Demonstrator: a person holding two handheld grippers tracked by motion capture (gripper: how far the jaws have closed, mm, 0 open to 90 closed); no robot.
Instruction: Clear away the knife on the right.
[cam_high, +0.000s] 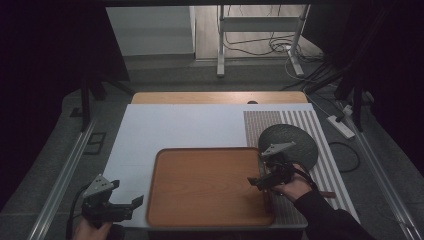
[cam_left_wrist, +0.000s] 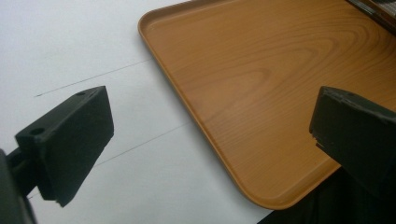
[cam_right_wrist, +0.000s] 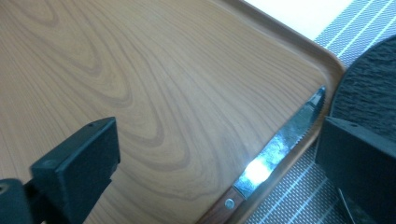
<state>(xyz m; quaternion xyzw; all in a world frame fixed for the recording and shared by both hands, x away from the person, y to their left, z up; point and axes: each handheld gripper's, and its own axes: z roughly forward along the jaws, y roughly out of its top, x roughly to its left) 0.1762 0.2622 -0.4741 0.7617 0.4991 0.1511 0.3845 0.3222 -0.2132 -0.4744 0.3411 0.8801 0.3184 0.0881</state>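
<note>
The wooden tray (cam_high: 210, 187) sits at lower centre of the high view, a knife (cam_right_wrist: 275, 156) lying along its right rim. A dark round mat (cam_high: 295, 142) lies just right, on a striped placemat (cam_high: 327, 165). The right hand-held gripper (cam_high: 257, 181) hovers above the knife, jaws apart and empty. The left hand-held gripper (cam_high: 131, 205), jaws apart, waits lower left over the white tabletop (cam_high: 175, 127)

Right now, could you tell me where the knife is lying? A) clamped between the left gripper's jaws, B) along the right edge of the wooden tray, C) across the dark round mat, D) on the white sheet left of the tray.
B: in the right gripper view the knife lies along the wooden tray by its right rim, between the open jaws of the right gripper, untouched by them.
</note>
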